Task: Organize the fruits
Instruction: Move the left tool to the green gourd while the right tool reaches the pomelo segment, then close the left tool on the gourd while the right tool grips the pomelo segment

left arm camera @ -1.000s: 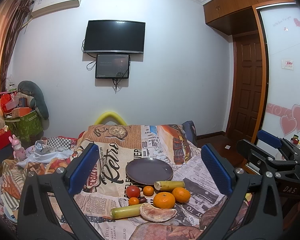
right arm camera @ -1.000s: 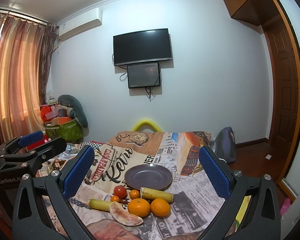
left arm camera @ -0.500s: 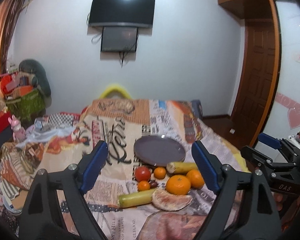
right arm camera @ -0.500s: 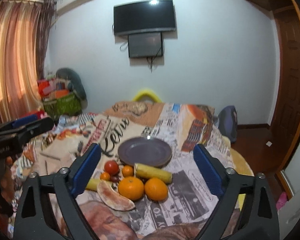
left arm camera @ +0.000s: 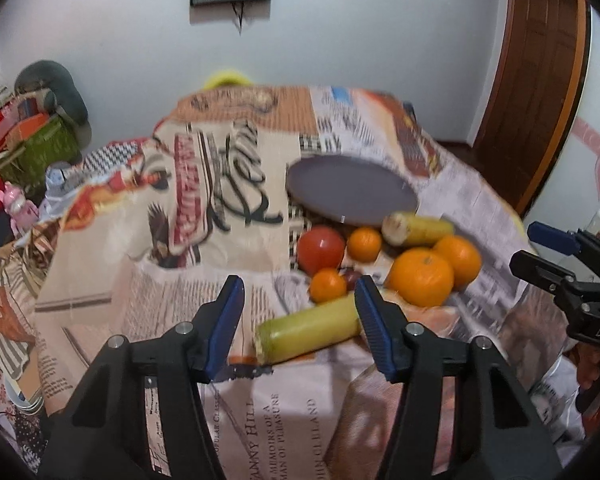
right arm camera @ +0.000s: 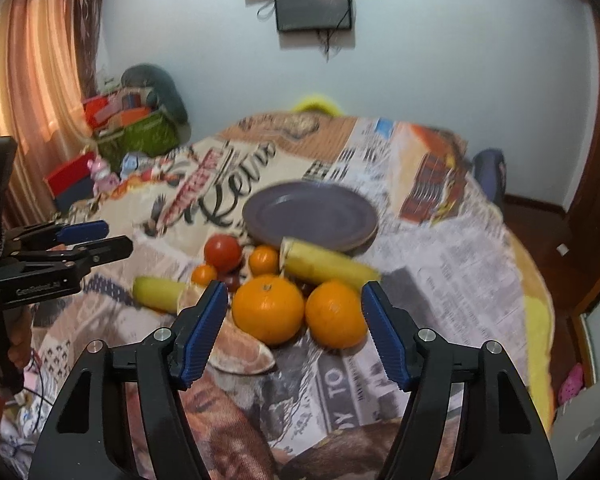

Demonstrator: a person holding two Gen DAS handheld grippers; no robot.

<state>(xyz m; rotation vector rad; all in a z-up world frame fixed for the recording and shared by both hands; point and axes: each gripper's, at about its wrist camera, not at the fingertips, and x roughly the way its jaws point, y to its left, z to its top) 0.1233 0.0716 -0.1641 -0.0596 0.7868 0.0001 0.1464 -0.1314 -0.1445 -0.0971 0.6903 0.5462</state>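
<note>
Left gripper: jaws wide apart, empty, lined up on the near yellow-green sugarcane piece. Right gripper: jaws spread, empty, framing two large oranges. The fruit cluster lies on the newspaper-print tablecloth just in front of the empty round purple plate, the likely destination.

Your readable text: "Retro" script on the printed tablecloth, "HILL", "MEMOIRS OF A", "OF PLEASURE" nearer you on the same cloth, "TO" in the right wrist view, "DAS" on your right tongs, "GenRobot.AI", partly blurred, on your left tongs.
</note>
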